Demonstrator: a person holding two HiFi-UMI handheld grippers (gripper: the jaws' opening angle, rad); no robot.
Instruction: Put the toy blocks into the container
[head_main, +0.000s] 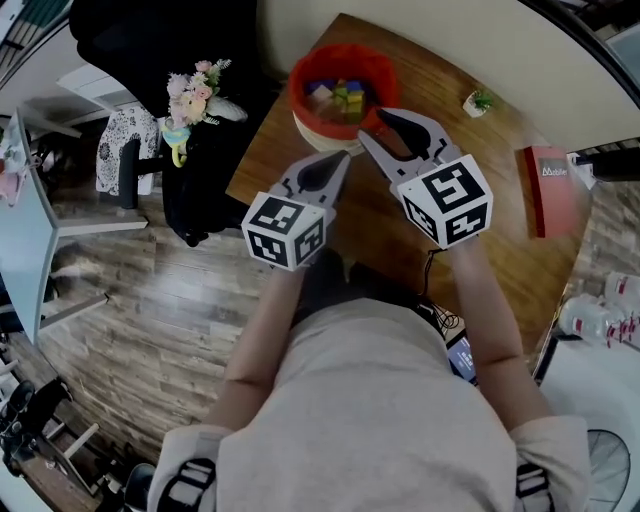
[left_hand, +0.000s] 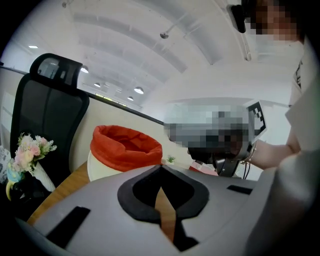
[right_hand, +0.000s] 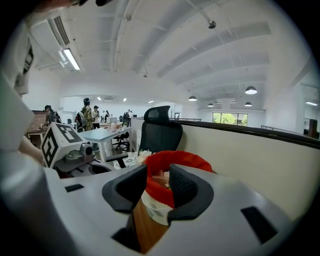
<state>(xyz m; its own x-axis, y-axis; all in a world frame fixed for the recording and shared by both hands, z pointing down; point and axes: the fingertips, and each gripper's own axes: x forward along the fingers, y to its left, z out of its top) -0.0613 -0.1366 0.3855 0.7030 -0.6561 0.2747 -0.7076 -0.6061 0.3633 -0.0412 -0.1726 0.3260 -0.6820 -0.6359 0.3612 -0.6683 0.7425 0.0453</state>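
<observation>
Wooden-grained brown desk (head_main: 375, 235) lies under both grippers. A round container (head_main: 305, 75), cream hard-sided base with a crumpled red fabric liner folded over the rim, stands just ahead of both sets of tips. Right gripper (head_main: 372, 122), grey moulded shell with black ribbed pads: jaws stand partly apart, holding nothing, the container's rim seen through the gap. Left gripper (head_main: 335, 160), same build: jaw tips meet, nothing between them. Small coloured toy blocks (head_main: 345, 95), cube-shaped with hard edges, lie inside the liner, beyond the right gripper's tips.
</observation>
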